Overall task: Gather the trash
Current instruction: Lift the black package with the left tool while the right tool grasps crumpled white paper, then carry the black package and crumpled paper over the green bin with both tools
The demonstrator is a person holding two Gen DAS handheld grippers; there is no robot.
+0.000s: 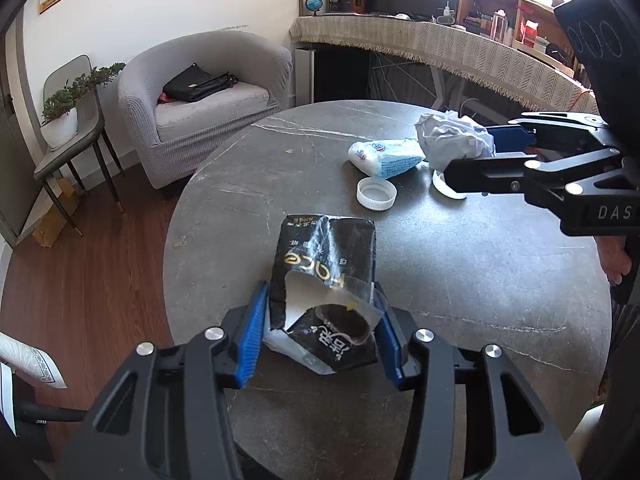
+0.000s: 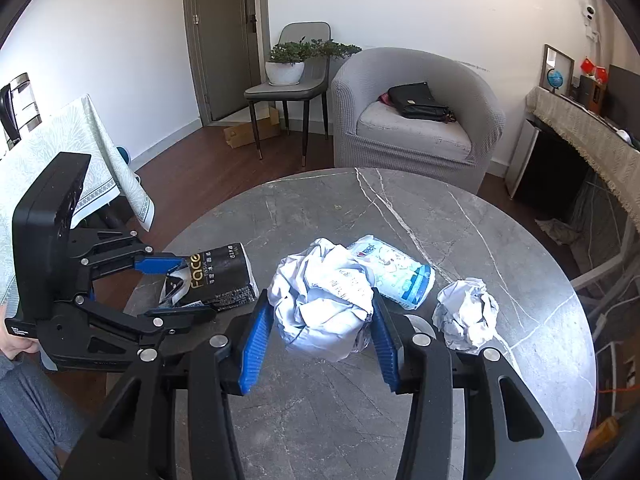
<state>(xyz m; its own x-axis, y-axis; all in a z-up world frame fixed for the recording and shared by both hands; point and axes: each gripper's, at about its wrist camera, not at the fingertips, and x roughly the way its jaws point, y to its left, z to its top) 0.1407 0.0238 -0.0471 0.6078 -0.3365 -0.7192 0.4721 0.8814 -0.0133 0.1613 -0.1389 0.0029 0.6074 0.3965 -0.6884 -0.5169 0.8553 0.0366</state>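
Observation:
My left gripper (image 1: 320, 340) is shut on a torn black tissue pack (image 1: 326, 268) and holds it over the round grey marble table (image 1: 460, 300). The pack also shows in the right wrist view (image 2: 218, 276). My right gripper (image 2: 320, 336) is shut on a large crumpled paper ball (image 2: 324, 300), which also shows in the left wrist view (image 1: 452, 138). A white-and-blue wrapper (image 2: 394, 272) lies behind the ball. A smaller crumpled paper ball (image 2: 466, 314) lies to its right. A white bottle cap (image 1: 376, 193) lies on the table.
A grey armchair (image 2: 416, 120) with a black bag (image 2: 418, 101) stands beyond the table. A chair with a potted plant (image 2: 286, 62) is by the door. A cloth-covered table (image 2: 60, 140) is at left, a fringed desk (image 1: 440, 44) at right.

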